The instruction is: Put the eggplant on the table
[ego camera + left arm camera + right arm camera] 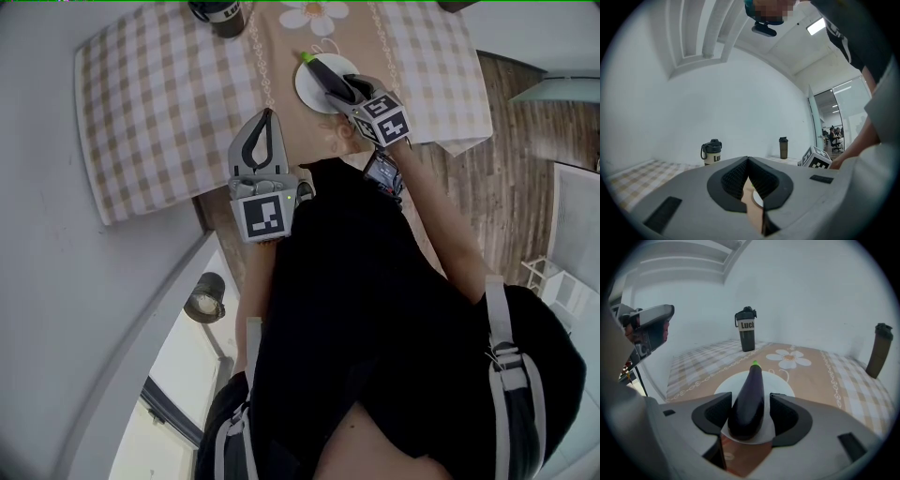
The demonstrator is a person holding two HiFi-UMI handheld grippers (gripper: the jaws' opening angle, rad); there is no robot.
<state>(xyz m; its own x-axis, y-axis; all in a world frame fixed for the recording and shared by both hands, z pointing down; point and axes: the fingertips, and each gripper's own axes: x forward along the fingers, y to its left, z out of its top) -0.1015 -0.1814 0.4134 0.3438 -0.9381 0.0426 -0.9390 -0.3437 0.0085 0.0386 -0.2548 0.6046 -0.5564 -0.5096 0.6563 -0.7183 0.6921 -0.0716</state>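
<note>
A dark purple eggplant (328, 73) with a green stem lies on a white plate (307, 92) on the table (141, 103). My right gripper (339, 86) reaches down over the plate. In the right gripper view the eggplant (750, 397) lies lengthwise between the pads of the right gripper (749, 414), stem pointing away. A strip of white plate (777, 380) shows between the eggplant and the right-hand pad, so the jaws stand open around it. My left gripper (266, 117) hangs level near the table's front edge, shut and holding nothing; in its own view the left gripper (748, 161) shows pads meeting.
A checked cloth with a tan flowered runner (797, 357) covers the table. A dark bottle (746, 331) stands at the far side, also the dark bottle (220, 14) in the head view. A second slim bottle (880, 350) stands far right. Wood floor (525, 159) lies right of the table.
</note>
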